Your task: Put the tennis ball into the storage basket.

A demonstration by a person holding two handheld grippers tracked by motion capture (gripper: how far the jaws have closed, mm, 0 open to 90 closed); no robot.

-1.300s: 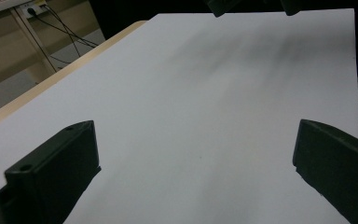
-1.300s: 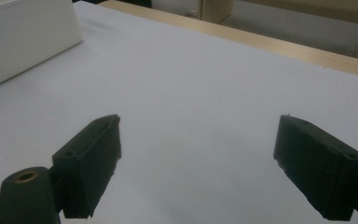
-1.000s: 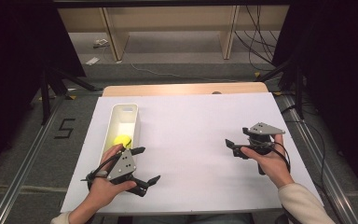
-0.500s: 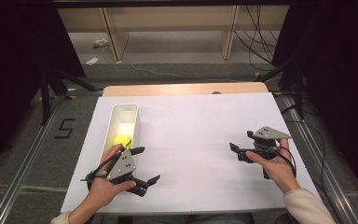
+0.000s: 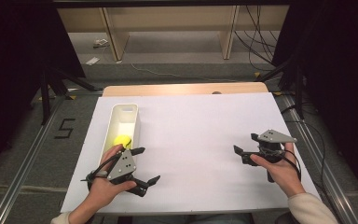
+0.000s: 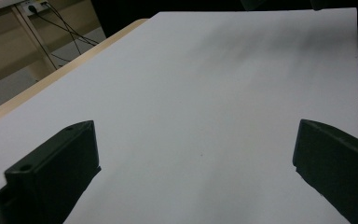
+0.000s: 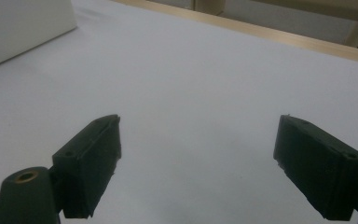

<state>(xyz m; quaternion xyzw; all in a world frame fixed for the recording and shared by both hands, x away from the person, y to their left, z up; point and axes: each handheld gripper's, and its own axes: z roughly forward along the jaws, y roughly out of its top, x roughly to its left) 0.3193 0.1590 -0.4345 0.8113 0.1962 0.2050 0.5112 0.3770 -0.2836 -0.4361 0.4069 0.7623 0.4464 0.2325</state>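
The small yellow ball (image 5: pixel 122 140) lies inside the long white plastic bin (image 5: pixel 131 110) at the table's left. The left gripper (image 5: pixel 144 165) sits just beside it, jaws spread wide and empty, probably after release. The right gripper (image 5: pixel 244 144) rests well apart, likewise wide and empty.

A single mark can be read: a dark figure "5" (image 5: pixel 64 128) on the grey floor (image 5: pixel 23 140) at the left of the high view, between the metal rail and the table's left edge. It lies roughly level with the white bin, about halfway down the frame. No lettering, label or brand can be made out anywhere else, either on the white sheet or on the dark jaws in the two gripper views.
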